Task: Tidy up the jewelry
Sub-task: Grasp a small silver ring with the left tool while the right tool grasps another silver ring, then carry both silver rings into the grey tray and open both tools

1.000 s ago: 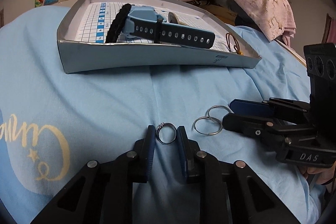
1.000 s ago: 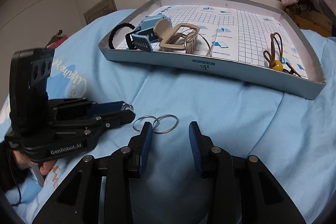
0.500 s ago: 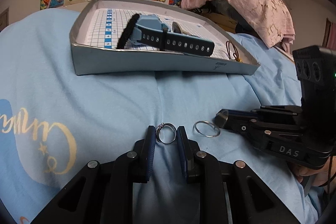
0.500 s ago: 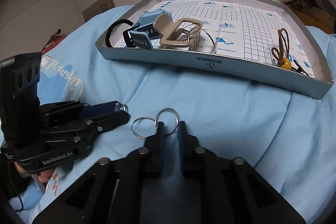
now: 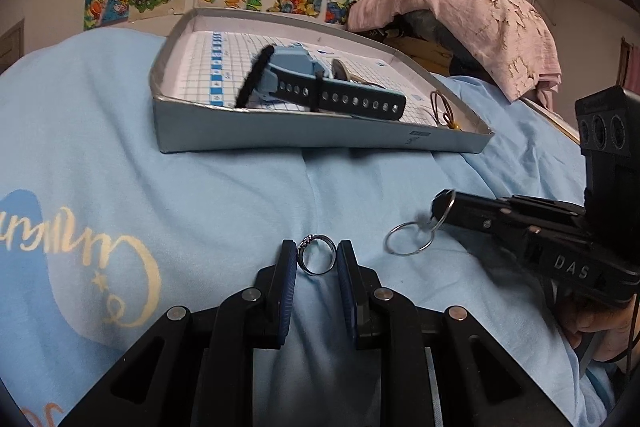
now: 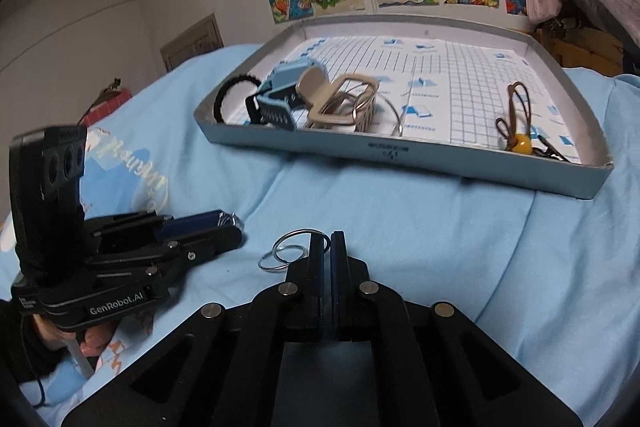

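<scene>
My left gripper (image 5: 317, 259) is shut on a small silver ring (image 5: 317, 254) and holds it just above the blue bedsheet. My right gripper (image 6: 327, 245) is shut on a pair of linked silver hoops (image 6: 286, 253), lifted off the sheet; they hang from its tip in the left wrist view (image 5: 416, 233). The grey tray (image 5: 320, 135) lies ahead with a blue watch (image 5: 320, 87), a black hair tie (image 6: 230, 95), a beige hair claw (image 6: 340, 99) and a brown cord with a yellow bead (image 6: 518, 131).
The tray rests on a light blue bedsheet (image 5: 200, 195) with a cream print at the left. A pink cloth heap (image 5: 472, 19) sits behind the tray on the right. Colourful drawings hang on the wall behind.
My right gripper closed on the linked hoops and lifted them off the sheet. My left gripper kept hold of the small ring and rose a little. The tray looks closer.
</scene>
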### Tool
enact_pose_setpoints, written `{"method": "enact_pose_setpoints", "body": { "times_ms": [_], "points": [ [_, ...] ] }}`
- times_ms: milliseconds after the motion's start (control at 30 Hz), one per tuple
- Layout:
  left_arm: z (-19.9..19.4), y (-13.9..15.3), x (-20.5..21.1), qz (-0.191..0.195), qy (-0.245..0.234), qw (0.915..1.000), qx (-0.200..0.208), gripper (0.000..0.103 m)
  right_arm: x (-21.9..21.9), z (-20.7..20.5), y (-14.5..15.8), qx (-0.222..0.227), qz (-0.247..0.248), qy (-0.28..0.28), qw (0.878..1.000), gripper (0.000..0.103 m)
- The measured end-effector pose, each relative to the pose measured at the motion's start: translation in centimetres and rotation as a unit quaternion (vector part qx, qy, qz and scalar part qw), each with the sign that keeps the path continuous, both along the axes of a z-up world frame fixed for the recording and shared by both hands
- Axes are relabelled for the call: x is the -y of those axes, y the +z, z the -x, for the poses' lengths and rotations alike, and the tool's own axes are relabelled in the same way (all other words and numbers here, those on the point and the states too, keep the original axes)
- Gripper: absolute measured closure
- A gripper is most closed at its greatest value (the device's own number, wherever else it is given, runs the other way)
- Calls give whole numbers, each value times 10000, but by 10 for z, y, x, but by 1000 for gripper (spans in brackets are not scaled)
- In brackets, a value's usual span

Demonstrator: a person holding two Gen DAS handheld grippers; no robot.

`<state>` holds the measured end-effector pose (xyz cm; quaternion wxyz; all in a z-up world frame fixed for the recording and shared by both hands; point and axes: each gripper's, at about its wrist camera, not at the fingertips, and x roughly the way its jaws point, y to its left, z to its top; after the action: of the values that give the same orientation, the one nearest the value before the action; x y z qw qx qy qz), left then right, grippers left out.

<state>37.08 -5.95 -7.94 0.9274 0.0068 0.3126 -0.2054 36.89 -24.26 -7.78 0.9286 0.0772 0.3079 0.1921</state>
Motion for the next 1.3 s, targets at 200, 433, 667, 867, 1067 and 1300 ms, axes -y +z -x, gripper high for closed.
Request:
{"method": "enact_pose_setpoints", "body": {
  "times_ms": [200,433,667,867,1067,1300],
  "points": [
    [2,43,10,33,36,9997,223,84,14,2,14,277,-291,-219,9990,100],
    [-24,86,42,37,211,9993,306,84,56,-4,47,684,-699,-746,9924,100],
    [-61,93,77,-1,340,9993,122,84,113,-30,57,886,-823,-1518,9810,100],
    [-85,77,102,-127,300,9994,-74,84,134,-60,35,688,-777,-1798,9782,100],
    [-95,67,113,-273,339,9990,-86,83,125,-73,17,409,-653,-1774,9811,100],
    [-95,66,114,-427,429,9981,-106,83,123,-71,14,318,-634,-1864,9799,100]
  ]
}}
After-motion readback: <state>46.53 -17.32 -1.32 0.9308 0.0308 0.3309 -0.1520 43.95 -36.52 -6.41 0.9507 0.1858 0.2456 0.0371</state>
